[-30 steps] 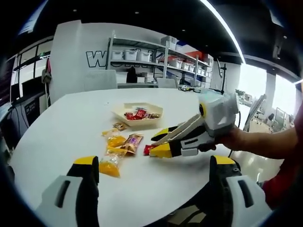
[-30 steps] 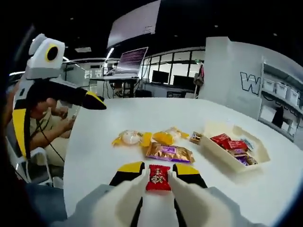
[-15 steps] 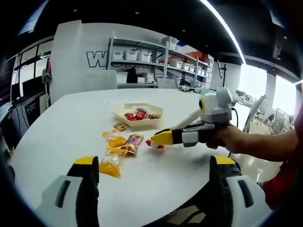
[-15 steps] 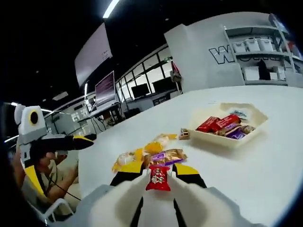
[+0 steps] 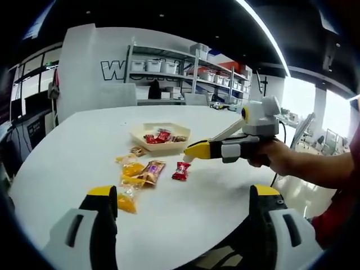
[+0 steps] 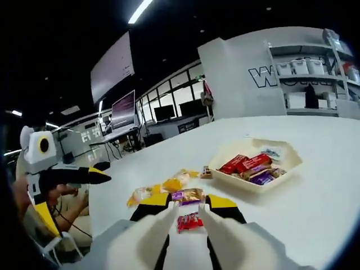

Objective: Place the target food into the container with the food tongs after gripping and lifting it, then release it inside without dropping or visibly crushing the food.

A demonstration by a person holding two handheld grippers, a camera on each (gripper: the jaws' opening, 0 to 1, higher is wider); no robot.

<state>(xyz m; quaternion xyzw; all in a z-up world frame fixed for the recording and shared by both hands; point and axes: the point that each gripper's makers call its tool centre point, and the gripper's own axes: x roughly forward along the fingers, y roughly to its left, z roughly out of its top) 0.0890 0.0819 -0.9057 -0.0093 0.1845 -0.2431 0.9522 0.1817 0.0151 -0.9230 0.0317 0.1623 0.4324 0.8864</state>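
Both claws gape, holding nothing; red candy (image 5: pixel 181 171) lies seemingly loose beneath the right claw (image 5: pixel 190 152).

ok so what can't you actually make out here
Left gripper view: right gripper is side-on, so its jaw gap is unreadable.
Right gripper view: red candy sits partly behind the jaws; contact unclear.
Both views: print on the snacks in the tray is too small.

Past the far edge of my white table (image 5: pixel 73 152) stands a metal shelving rack (image 5: pixel 185 70) stacked with white bins, beside a pale wall with large dark lettering (image 6: pixel 273 74). Long ceiling light strips (image 5: pixel 261 34) cross the dark ceiling, and monitors (image 6: pixel 124 107) glow before dark windows.
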